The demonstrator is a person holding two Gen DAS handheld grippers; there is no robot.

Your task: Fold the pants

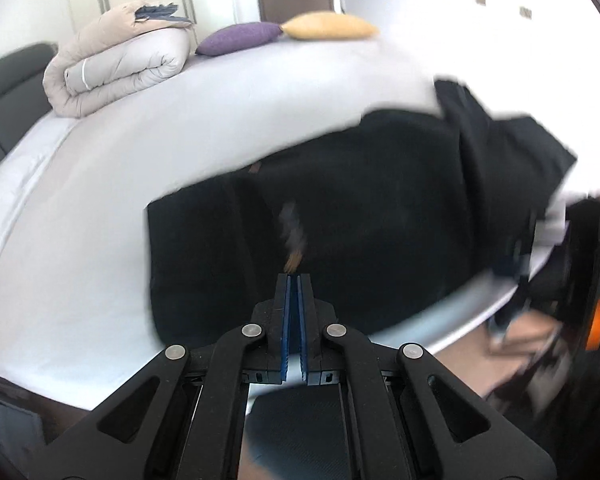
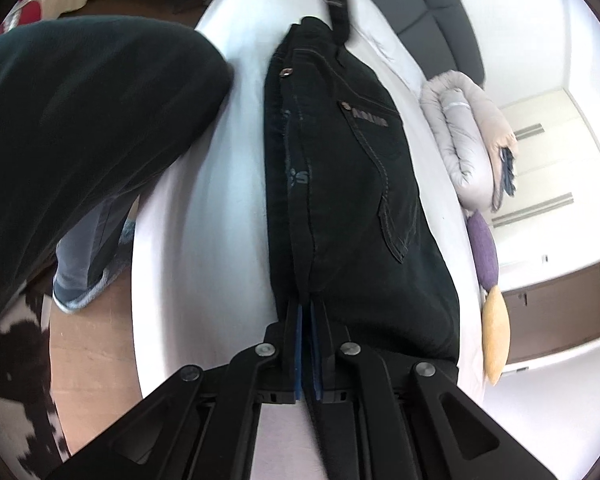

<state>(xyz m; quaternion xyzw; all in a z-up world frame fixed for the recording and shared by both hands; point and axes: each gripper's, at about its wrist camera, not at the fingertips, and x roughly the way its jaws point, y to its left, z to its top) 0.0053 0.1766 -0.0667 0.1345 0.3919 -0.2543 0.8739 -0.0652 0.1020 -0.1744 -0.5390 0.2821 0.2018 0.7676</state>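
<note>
The black pants (image 2: 340, 168) are laid on the white bed (image 2: 204, 216), and their long axis is seen to run straight ahead of the right gripper (image 2: 305, 312), from its fingertips out to the waistband at the far end. A fold of the dark cloth is caught between the blue pads (image 2: 299, 340) of that gripper, which are pressed almost together on it, so the right hand is the one already joined to the garment. A further strip of the cloth hangs lifted beyond the waistband, though what holds it cannot be told.

From the left gripper (image 1: 294, 280) the pants (image 1: 340, 216) are seen just ahead and below, stretched crosswise, with the greater part lying off to its right. Its fingers are pressed together with nothing visible between them, and it is poised above the cloth rather than on it.

The coming move is judged to turn on this: the pinched end is to be carried along the long axis toward the waistband, the free left gripper being available to steady the middle. A rolled duvet (image 1: 116, 60) lies well beyond.
</note>
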